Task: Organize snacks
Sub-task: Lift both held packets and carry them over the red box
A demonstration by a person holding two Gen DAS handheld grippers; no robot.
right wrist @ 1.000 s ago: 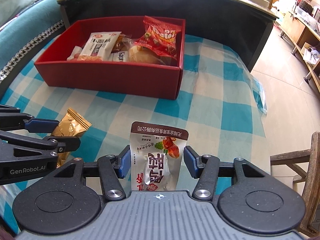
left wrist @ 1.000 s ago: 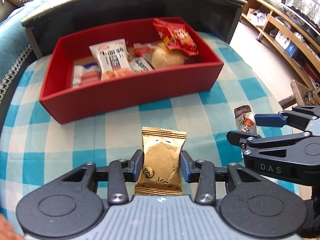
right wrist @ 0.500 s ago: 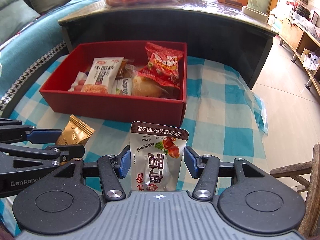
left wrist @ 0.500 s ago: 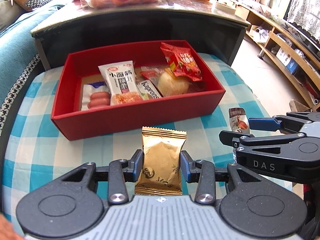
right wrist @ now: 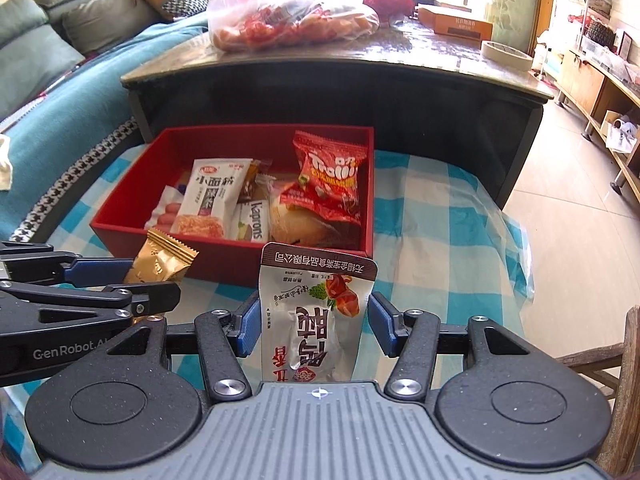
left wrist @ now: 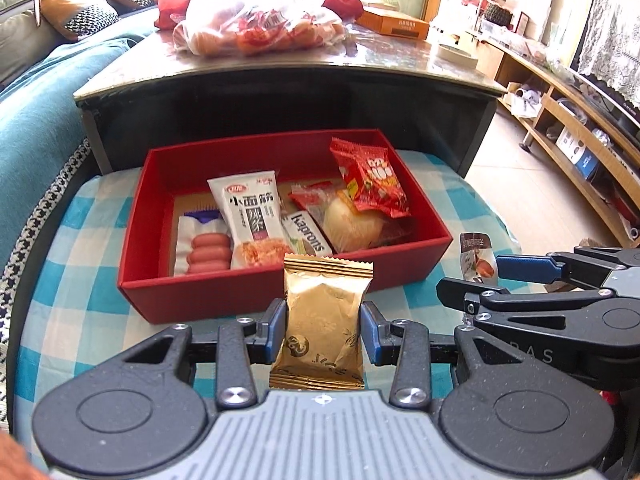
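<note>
Carrying two snacks toward the red box (left wrist: 224, 300), I have the left gripper (left wrist: 323, 330) pinching the gold packet (left wrist: 322, 320) and the right gripper (right wrist: 316, 330) pinching the white pouch (right wrist: 316, 312), both short of its near wall; next I must clear that wall, then release.

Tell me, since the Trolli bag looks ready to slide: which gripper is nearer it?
Right. The right gripper sits just before the Trolli bag's end of the red box; the left gripper faces the middle.
</note>
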